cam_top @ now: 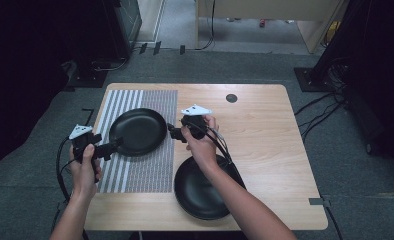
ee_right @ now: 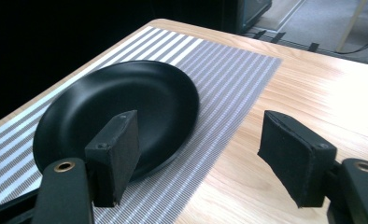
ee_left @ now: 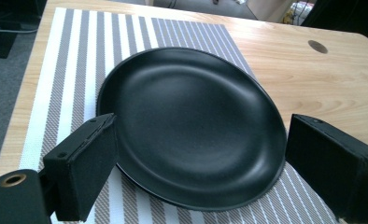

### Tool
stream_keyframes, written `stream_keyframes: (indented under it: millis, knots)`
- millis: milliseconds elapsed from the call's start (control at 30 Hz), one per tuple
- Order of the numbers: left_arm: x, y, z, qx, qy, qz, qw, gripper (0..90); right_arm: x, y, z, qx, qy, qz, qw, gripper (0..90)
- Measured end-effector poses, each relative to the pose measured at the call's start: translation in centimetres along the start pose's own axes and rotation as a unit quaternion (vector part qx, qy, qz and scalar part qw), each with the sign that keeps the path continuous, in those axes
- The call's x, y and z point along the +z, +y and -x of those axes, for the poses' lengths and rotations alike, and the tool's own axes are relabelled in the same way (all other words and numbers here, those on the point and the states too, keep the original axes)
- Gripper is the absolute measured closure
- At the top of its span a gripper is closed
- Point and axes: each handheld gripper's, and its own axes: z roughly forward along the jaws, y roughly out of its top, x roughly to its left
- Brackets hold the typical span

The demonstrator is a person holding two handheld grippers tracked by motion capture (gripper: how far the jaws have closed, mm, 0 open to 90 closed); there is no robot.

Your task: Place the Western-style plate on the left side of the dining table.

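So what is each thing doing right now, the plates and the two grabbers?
Plate on the mat: lying flat, empty, held by neither gripper.
Second plate: flat on the bare wood, empty, partly under the person's forearm.
Striped mat: spread flat.
Left gripper: open, at the plate's rim.
Right gripper: open, holding nothing.

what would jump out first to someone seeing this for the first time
Two black plates: one plate on the striped mat at the table's left, the second plate on bare wood near the front edge. The left gripper and right gripper flank the mat's plate, fingers open, holding nothing.
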Motion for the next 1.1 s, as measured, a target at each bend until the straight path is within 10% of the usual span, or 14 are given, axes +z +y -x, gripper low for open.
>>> stream_keyframes:
  millis: [1100]
  knots:
    - [-4.4, -4.9, 3.2, 0.036, -0.012, 0.016, 0.9992, 8.5, -9.8, -5.9, 6.2, 0.036, -0.035, 0.027, 0.9984, 28.1]
